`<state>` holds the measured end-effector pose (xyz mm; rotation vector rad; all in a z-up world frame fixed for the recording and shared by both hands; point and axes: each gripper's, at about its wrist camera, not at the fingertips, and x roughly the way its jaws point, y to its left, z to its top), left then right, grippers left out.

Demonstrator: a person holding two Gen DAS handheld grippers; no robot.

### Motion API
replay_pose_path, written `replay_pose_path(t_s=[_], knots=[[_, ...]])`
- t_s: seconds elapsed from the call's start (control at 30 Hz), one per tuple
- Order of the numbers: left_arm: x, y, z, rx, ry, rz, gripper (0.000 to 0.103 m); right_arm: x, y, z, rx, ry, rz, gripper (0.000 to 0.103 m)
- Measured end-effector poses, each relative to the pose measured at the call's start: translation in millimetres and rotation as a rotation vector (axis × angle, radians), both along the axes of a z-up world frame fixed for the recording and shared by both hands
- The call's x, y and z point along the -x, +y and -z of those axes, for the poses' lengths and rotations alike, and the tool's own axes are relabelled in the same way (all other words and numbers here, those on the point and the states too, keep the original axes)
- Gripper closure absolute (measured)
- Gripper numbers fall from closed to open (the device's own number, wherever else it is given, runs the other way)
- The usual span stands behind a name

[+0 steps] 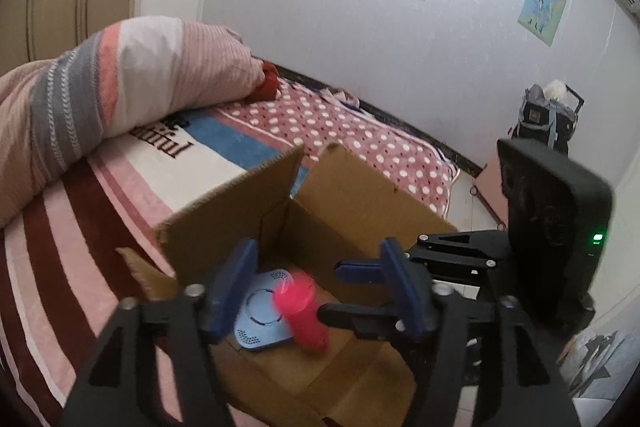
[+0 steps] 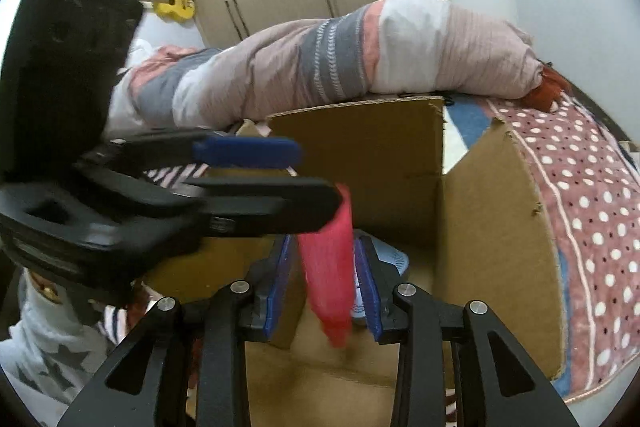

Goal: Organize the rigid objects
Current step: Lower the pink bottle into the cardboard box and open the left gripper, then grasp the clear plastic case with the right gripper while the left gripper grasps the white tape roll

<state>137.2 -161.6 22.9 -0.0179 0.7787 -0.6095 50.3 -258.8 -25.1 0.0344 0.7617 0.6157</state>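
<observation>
The red plastic cup (image 2: 329,267) hangs between the blue pads of the right tool (image 2: 325,291), its long axis nearly upright with a slight tilt, directly over the open mouth of the cardboard box (image 2: 500,227) that sits on the bed (image 1: 80,227). The cup is motion-blurred in both views, so whether the pads press on it cannot be told for certain, though the jaws stand narrow and close against its sides. The left tool (image 1: 316,291) is spread open with nothing pressed between its pads; seen from its own camera the cup (image 1: 302,311) lies in the gap between its fingers, but free of them, and the right tool's fingers reach in from the right side. The right hand is therefore the nearer one, and the coming move, as I judge it, turns on the cup being straight above the box floor (a short drop, nothing in the way). Inside the box lies one thing already: a flat, pale blue square device (image 1: 262,311) with rounded corners and dotted vents, resting on the bottom just beside where the cup would land.
</observation>
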Motion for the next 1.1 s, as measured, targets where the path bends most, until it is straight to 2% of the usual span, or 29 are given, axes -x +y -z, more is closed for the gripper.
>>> replay_pose_path(t_s=[0.17, 0.33, 0.6, 0.73, 0.83, 0.93, 1.1], knots=[[16.0, 26.8, -17.1, 0.004, -0.057, -0.059, 0.033, 8.2, 3.0, -9.1, -0.023, 0.002, -0.017, 0.070], [43.4, 70.6, -29.7, -0.028, -0.117, -0.165, 0.031, 23.8, 21.0, -24.5, -0.037, -0.038, -0.066, 0.070], [90.3, 152.1, -21.0, -0.068, -0.138, -0.345, 0.031, 67.2, 82.1, -49.0, -0.044, -0.130, -0.204, 0.070], [118.6, 184.9, 2.6, -0.090, -0.133, -0.418, 0.031, 85.9, 117.5, -46.9, -0.026, -0.134, -0.265, 0.070], [134.9, 203.6, 31.7, -0.082, -0.097, -0.439, 0.031, 96.9, 142.2, -30.3, -0.004, -0.099, -0.294, 0.070], [147.4, 214.7, 69.5, -0.069, -0.029, -0.421, 0.031, 103.8, 158.2, -4.6, 0.042, -0.061, -0.271, 0.070], [156.6, 220.2, 124.0, -0.016, 0.076, -0.396, 0.031, 101.5, 166.4, 52.1, 0.131, 0.045, -0.165, 0.070]])
